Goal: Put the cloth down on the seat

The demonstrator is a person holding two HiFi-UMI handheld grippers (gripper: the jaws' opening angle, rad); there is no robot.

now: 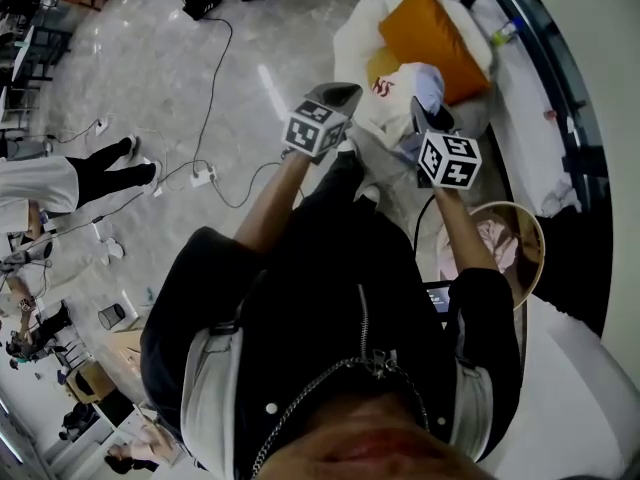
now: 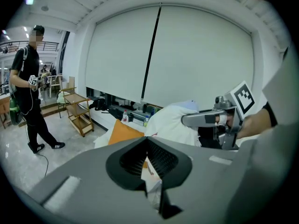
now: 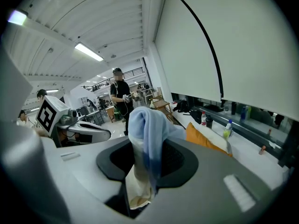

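A white and light-blue cloth (image 1: 408, 90) with a red print hangs between my two grippers, above a white-draped seat (image 1: 358, 36) that holds an orange cushion (image 1: 430, 30). My left gripper (image 1: 348, 92) is shut on a white part of the cloth (image 2: 152, 183); the right gripper (image 2: 205, 119) shows ahead of it. My right gripper (image 1: 421, 110) is shut on the cloth (image 3: 145, 139), whose blue fold bunches up over the jaws. The orange cushion (image 3: 206, 138) lies just beyond.
A round woven basket (image 1: 533, 220) with pink fabric stands at my right. Bottles stand on a window ledge (image 3: 243, 134) behind the seat. A person in black (image 2: 27, 101) stands by a wooden trolley (image 2: 79, 112). Cables and a power strip (image 1: 203, 177) lie on the floor.
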